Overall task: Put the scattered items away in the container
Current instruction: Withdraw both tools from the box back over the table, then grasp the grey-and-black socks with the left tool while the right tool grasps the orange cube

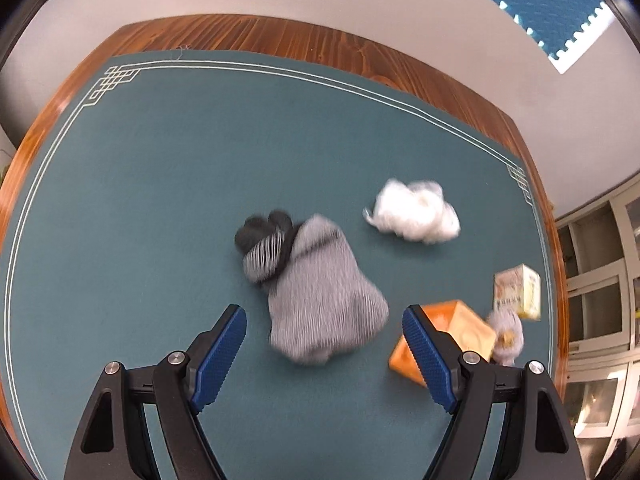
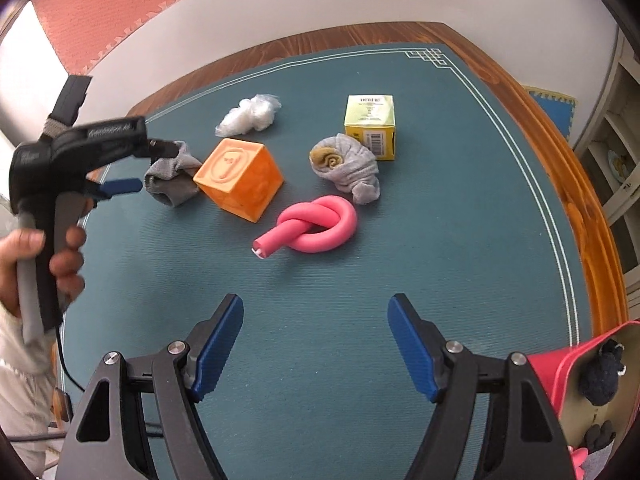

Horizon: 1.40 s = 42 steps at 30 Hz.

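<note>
My left gripper (image 1: 324, 354) hung wide open, the grey sock (image 1: 320, 296) lying just ahead between its fingers; my right gripper (image 2: 314, 346), also wide, was farther off.

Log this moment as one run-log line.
left gripper: open, above grey sock | right gripper: open, empty | pink foam knot, orange cube on mat

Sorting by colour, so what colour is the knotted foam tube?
Pink knotted foam tube, clearest in the right wrist view.
</note>
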Available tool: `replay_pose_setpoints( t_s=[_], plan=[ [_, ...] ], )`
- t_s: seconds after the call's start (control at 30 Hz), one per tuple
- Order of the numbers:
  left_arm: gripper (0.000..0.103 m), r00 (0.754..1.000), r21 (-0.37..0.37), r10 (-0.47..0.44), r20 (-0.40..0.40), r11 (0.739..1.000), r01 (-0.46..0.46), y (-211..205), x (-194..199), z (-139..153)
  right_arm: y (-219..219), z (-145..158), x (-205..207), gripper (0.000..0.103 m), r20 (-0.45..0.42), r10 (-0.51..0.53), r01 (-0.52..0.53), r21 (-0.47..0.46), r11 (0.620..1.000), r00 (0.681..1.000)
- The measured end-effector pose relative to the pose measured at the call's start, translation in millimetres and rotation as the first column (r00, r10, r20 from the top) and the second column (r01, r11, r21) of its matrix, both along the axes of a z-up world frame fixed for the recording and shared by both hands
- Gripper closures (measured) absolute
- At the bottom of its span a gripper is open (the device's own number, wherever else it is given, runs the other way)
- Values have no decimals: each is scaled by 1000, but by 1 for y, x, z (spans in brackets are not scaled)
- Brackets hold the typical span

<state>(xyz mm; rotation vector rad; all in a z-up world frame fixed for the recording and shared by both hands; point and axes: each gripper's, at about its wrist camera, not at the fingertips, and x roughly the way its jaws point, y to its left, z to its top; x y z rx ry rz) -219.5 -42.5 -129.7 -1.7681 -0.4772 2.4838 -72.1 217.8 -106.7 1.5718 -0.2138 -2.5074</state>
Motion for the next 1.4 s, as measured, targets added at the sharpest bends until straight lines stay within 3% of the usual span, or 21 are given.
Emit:
replay_pose_setpoints(
  t_s=[0.17,0.3,0.57,0.6,0.63,0.73,0.93,1.17,1.4],
  plan=[
    [21,999,-2,12,43,1000,-12,-2,-20,-15,-2,-4,-5,25,8,-2,2,3,1000,1000],
    [21,999,38,19,42,999,-20,-2,-23,-22,-5,-6,-10,25,7,0,0,3,1000,1000],
    [21,999,26,-5,35,1000,5,4,-26,-30,-16,-3,-23,25,-11,17,-17,6,1000,1000],
    [24,999,20,-9,35,1000,8,5,-26,-31,-17,-2,-25,25,-15,18,-18,5,1000,1000],
    [37,999,13,-12,35,1000,12,5,-27,-32,-18,-1,-27,25,-19,19,-18,4,1000,1000],
    [54,999,21,-23,28,1000,23,9,-24,-29,-21,2,-32,25,-32,21,-21,1,1000,999],
    [60,1000,26,-19,0,999,19,5,-14,-20,-38,6,-55,25,-60,44,-46,-25,999,997],
    [61,999,19,29,-37,999,-28,-18,11,0,-58,9,-83,25,-93,71,-76,-54,996,993],
    [61,997,24,64,-35,998,-64,-34,38,6,-89,-13,-119,25,-51,92,-94,-28,995,994]
  ],
)
